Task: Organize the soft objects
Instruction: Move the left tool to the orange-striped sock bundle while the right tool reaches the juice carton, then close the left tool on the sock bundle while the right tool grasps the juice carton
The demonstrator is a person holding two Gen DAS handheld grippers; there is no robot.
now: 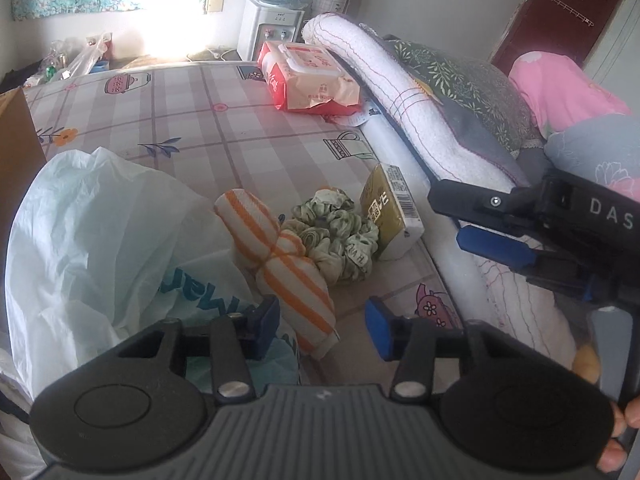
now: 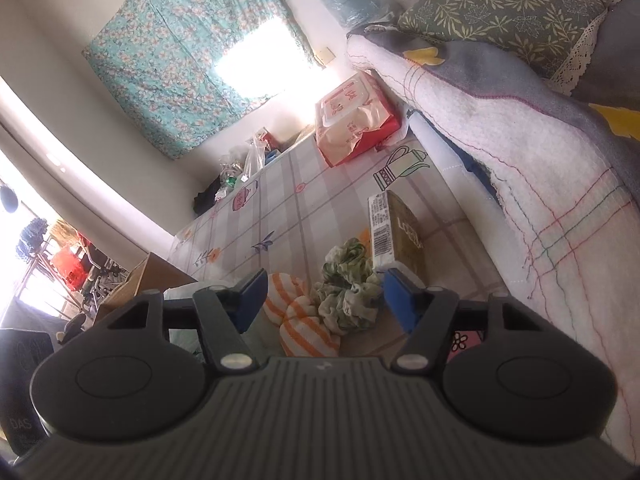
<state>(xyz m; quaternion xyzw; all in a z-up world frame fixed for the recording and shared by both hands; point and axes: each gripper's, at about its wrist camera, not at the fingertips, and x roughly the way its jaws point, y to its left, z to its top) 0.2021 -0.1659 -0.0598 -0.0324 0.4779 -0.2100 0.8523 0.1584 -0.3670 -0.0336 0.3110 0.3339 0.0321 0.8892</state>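
An orange-and-white striped cloth bundle lies on the checked tablecloth, touching a green patterned scrunchie. A white plastic bag lies open at the left. My left gripper is open and empty, just short of the striped bundle. My right gripper shows at the right of the left wrist view, open, above the table edge. In the right wrist view the right gripper is open and empty, with the striped bundle and scrunchie between and beyond its fingers.
A gold-and-white tissue pack lies beside the scrunchie. A red wet-wipes pack sits at the far end. A rolled white blanket and pillows bound the right side. A cardboard box stands at the left.
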